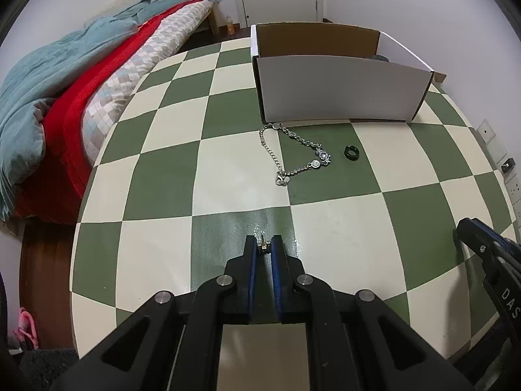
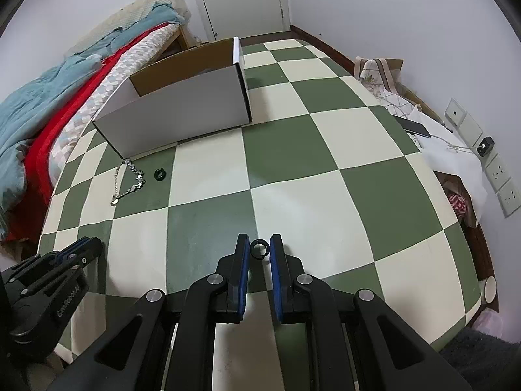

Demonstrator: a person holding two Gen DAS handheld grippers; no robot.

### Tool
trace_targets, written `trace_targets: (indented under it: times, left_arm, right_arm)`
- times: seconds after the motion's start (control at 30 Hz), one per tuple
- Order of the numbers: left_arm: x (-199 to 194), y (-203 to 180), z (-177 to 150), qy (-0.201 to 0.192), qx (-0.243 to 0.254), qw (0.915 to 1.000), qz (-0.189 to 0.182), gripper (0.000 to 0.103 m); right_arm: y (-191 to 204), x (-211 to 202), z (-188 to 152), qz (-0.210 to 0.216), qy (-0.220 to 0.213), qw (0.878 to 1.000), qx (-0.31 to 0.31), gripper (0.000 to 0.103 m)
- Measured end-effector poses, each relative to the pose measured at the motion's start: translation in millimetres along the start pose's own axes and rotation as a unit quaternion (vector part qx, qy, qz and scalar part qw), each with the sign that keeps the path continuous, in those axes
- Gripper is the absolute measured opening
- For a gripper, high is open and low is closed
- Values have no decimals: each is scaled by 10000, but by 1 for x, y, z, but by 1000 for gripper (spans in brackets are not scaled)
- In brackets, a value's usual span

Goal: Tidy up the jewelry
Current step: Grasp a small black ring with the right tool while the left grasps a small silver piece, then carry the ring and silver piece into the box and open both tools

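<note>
My left gripper (image 1: 263, 243) is shut on a small silver earring (image 1: 264, 247), low over a green square of the checkered table (image 1: 156, 169). The right gripper (image 2: 259, 244) is shut on a black open ring (image 2: 259, 249) above the table's near part. A silver chain bracelet (image 1: 293, 153) (image 2: 128, 182) lies looped on the table in front of a white cardboard box (image 1: 338, 94) (image 2: 182, 110). A second black ring (image 1: 350, 152) (image 2: 160, 174) rests just right of the bracelet. The box is open at the top; its inside is mostly hidden.
A bed with teal and red blankets (image 1: 65, 97) runs along the table's left edge. To the right, beyond the table's edge, lie white cloth (image 2: 449, 150), a phone (image 2: 415, 127) and wall sockets (image 2: 498, 169). The left gripper shows at the right view's lower left (image 2: 78, 251).
</note>
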State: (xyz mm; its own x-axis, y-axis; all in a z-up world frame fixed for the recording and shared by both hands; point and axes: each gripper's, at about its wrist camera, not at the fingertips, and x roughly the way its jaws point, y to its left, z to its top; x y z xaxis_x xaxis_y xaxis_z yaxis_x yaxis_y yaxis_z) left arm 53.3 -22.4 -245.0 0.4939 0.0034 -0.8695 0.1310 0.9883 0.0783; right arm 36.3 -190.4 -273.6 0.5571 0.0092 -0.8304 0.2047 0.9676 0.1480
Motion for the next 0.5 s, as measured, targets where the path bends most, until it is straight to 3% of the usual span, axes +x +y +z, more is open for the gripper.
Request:
trace_targets:
  times: [0.3, 0.5]
  left_arm:
    - [-24, 16, 15, -177, -197, 9996, -135, 6]
    - [-64, 36, 71, -540, -400, 9967, -447, 6]
  right_arm:
    - [4, -25, 16, 264, -163, 9995, 26, 13]
    - [15, -52, 70, 641, -406, 9971, -77, 13]
